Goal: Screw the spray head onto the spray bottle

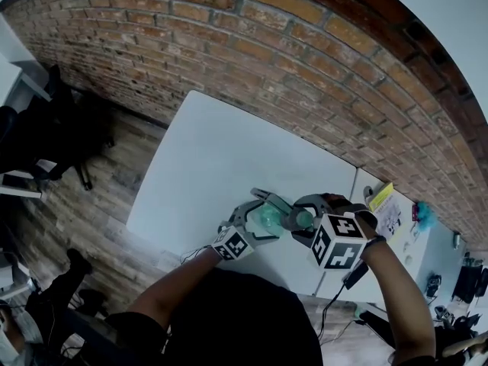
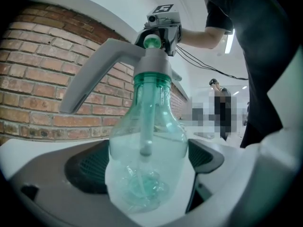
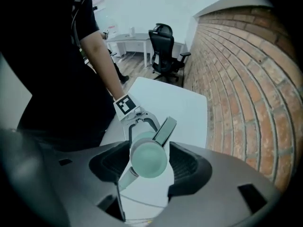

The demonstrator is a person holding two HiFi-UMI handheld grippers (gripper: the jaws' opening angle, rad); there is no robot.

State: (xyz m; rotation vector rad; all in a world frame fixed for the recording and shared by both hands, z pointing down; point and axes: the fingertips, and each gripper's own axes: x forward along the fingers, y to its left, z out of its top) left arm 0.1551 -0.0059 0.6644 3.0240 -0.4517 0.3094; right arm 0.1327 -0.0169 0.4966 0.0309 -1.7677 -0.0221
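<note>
Already the grey plastic trigger spray head with its green collar (image 2: 144,63) sits on the neck of the clear, green-tinted plastic spray bottle (image 2: 147,160), with its dip tube hanging inside. Both are held over the near edge of the white table (image 1: 221,162). The left gripper (image 1: 261,213) clamps the bottle's rounded body, and the right gripper (image 3: 148,163) is closed around the head's round top. Seating looks done. Tightening the collar likely remains, since no view shows whether the threads are fully home.
</note>
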